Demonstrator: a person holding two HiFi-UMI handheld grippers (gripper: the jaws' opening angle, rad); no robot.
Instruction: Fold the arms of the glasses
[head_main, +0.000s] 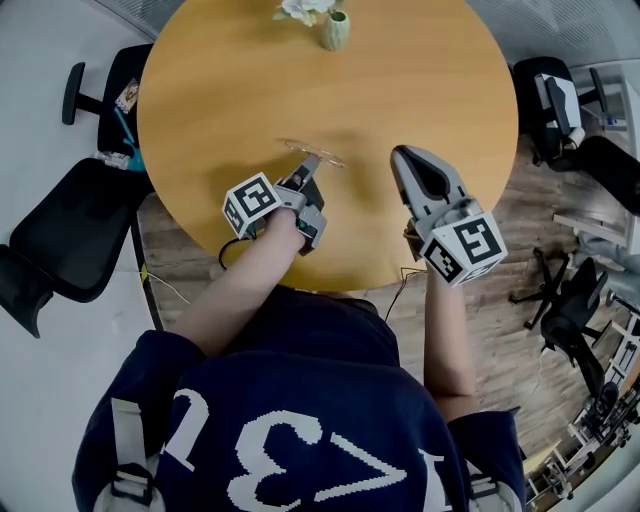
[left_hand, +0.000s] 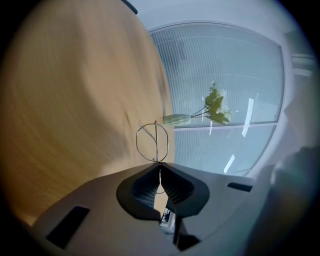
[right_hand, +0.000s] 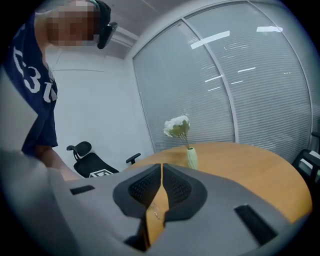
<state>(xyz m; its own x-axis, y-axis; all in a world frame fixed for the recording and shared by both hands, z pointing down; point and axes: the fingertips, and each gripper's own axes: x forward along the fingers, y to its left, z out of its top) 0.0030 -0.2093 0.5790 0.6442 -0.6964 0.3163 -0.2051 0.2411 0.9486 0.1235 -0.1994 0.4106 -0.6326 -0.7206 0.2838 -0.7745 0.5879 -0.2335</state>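
Thin wire-framed glasses (head_main: 312, 151) are at the middle of the round wooden table (head_main: 420, 80). My left gripper (head_main: 308, 165) is shut on them. In the left gripper view one round lens rim (left_hand: 152, 141) stands just beyond the closed tips of my left gripper (left_hand: 160, 163), and a wire runs back between the pads. Whether the arms are folded I cannot tell. My right gripper (head_main: 399, 153) hovers to the right of the glasses, apart from them. In its own view my right gripper (right_hand: 161, 166) is shut with nothing between its pads.
A pale green vase with white flowers (head_main: 334, 28) stands at the table's far edge. Black office chairs sit on the floor at the left (head_main: 60, 230) and at the right (head_main: 560, 100). The table's near edge runs just under both hands.
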